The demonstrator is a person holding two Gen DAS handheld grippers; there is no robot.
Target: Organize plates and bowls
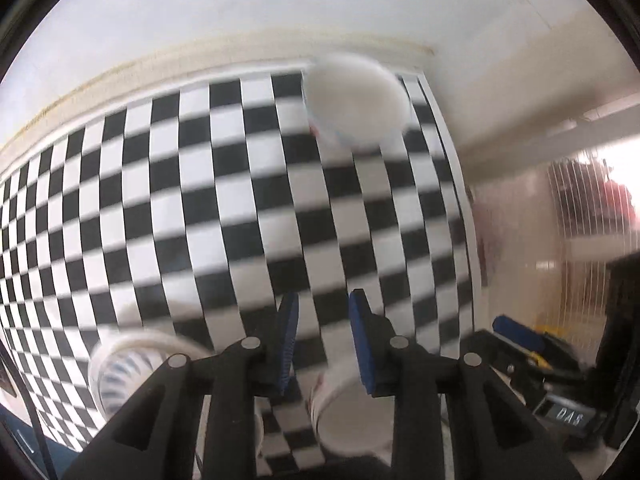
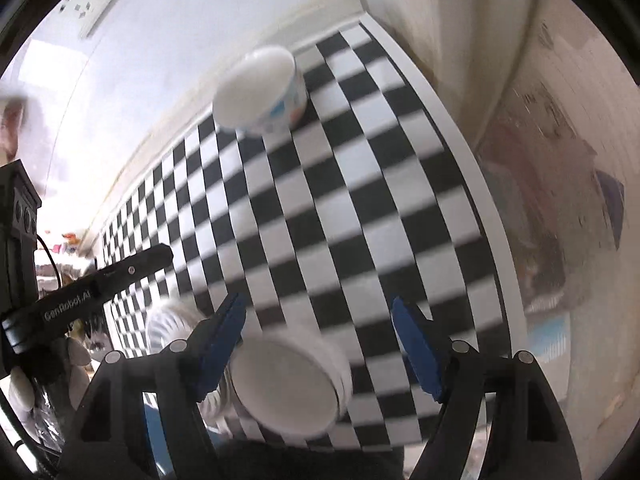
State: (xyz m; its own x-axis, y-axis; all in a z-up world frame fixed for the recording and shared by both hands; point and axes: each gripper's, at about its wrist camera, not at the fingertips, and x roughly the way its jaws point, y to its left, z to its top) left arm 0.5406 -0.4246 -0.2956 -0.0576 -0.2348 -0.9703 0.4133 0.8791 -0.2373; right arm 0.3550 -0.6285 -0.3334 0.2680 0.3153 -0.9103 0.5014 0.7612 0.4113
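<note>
Below, step: both grippers clear of the bowls on the black-and-white checkered table (image 1: 240,200).
Left gripper (image 1: 323,338): jaws narrowly parted, empty.
Right gripper (image 2: 334,344): jaws wide, empty.
White bowl stack (image 2: 288,384): lower centre, below the jaws.
Far decorated white bowl (image 2: 260,92): upper centre, probably next; approach its rim squarely.

Both wrist views steeply above checkered table (image 1: 248,184)

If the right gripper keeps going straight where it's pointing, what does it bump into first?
Probably the checkered tabletop. The right gripper points steeply down with open jaws and nothing between them; the white bowl sits nearer the camera, seemingly out of that line. Blur makes depth uncertain.
</note>
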